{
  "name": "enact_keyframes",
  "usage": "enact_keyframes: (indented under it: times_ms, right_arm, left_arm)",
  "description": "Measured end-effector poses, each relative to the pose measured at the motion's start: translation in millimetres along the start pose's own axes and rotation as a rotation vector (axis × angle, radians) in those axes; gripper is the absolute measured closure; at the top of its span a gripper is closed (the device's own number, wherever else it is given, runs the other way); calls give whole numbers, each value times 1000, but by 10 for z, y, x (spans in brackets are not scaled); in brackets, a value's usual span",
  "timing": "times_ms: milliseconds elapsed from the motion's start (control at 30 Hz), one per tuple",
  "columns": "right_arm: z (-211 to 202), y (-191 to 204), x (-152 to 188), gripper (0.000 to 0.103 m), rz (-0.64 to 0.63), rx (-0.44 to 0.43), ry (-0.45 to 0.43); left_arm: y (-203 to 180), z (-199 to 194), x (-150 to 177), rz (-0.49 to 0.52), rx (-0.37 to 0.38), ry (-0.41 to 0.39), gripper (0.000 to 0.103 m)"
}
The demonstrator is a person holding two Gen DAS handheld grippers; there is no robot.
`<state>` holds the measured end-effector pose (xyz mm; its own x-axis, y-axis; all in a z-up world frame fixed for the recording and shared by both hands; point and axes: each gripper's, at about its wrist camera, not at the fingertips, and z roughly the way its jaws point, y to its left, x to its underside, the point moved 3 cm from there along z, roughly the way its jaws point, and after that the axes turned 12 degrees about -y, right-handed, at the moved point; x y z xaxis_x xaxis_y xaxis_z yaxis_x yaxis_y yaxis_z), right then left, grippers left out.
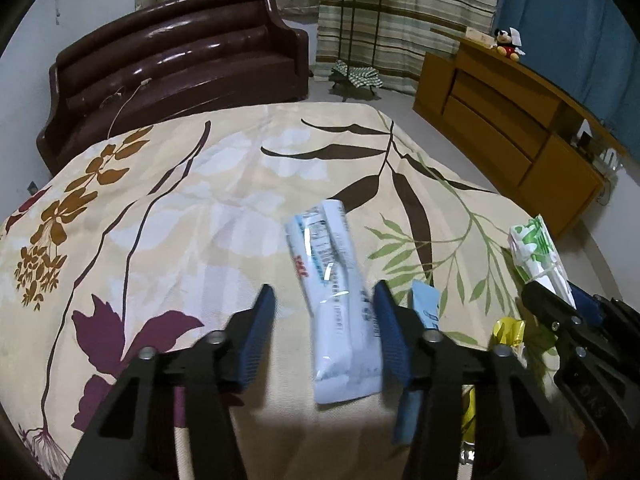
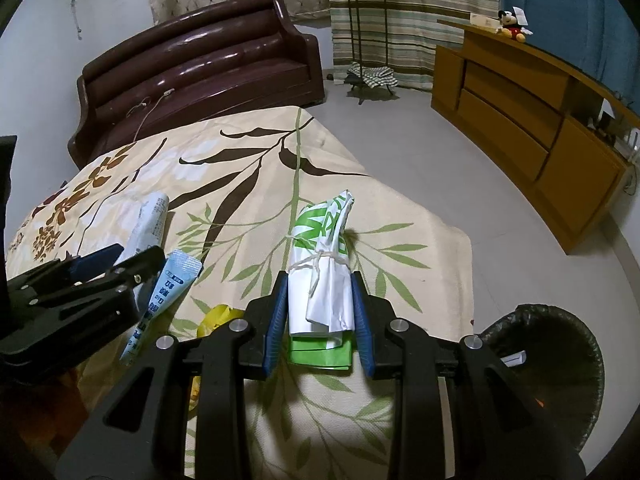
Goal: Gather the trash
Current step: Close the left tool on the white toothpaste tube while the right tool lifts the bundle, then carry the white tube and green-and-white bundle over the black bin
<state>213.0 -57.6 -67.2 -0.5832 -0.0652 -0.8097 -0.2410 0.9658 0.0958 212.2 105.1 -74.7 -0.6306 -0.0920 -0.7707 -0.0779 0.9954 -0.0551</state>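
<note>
While both claws angled down over the floral bedspread [image 1: 168, 208], the right gripper [image 2: 320, 312] clenched a tied green-and-white bundle [image 2: 324, 264], its long axis running straight ahead between the pads. The left gripper [image 1: 324, 332] stood released around a white-blue tube [image 1: 340, 300] pointing away, its right pad touching.

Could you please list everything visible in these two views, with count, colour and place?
wrapper: one, white and pale blue, between left gripper's pads
bundle: one, white and green, tied with string, in right gripper
sachet: one, light blue, between the two
yellow wrapper: one, near table edge
tablecloth: one, cream, leaf print
bin: one, black liner, lower right
sofa: one, dark brown, behind table
cabinet: one, wooden, right
toy: one, on cabinet
left gripper: black, blue pads
right gripper: black, blue pads
</note>
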Motion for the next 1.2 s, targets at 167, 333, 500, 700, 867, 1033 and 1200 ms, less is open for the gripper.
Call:
enact_keyframes:
  times_ms: [167, 333, 500, 700, 867, 1033, 1200]
  right_arm:
    - [-7, -4, 1, 73, 1, 0, -3]
    - [-70, 3, 30, 73, 4, 0, -7]
    - [-200, -4, 98, 73, 6, 1, -13]
    - [-412, -81, 208, 73, 11, 12, -19]
    - [-616, -214, 318, 73, 24, 35, -28]
    - [-799, -399, 423, 73, 38, 64, -37]
    - [-959, -623, 505, 73, 58, 98, -48]
  left_arm:
    - [43, -43, 6, -7, 8, -10, 68]
    - [47, -127, 39, 1, 4, -25, 70]
    - [16, -332, 114, -2, 9, -46, 71]
    - [-103, -567, 235, -6, 32, -57, 70]
    - [-266, -725, 343, -6, 59, -60, 70]
    - [-490, -831, 434, 14, 81, -64, 70]
    - [-738, -891, 500, 42, 101, -71, 71]
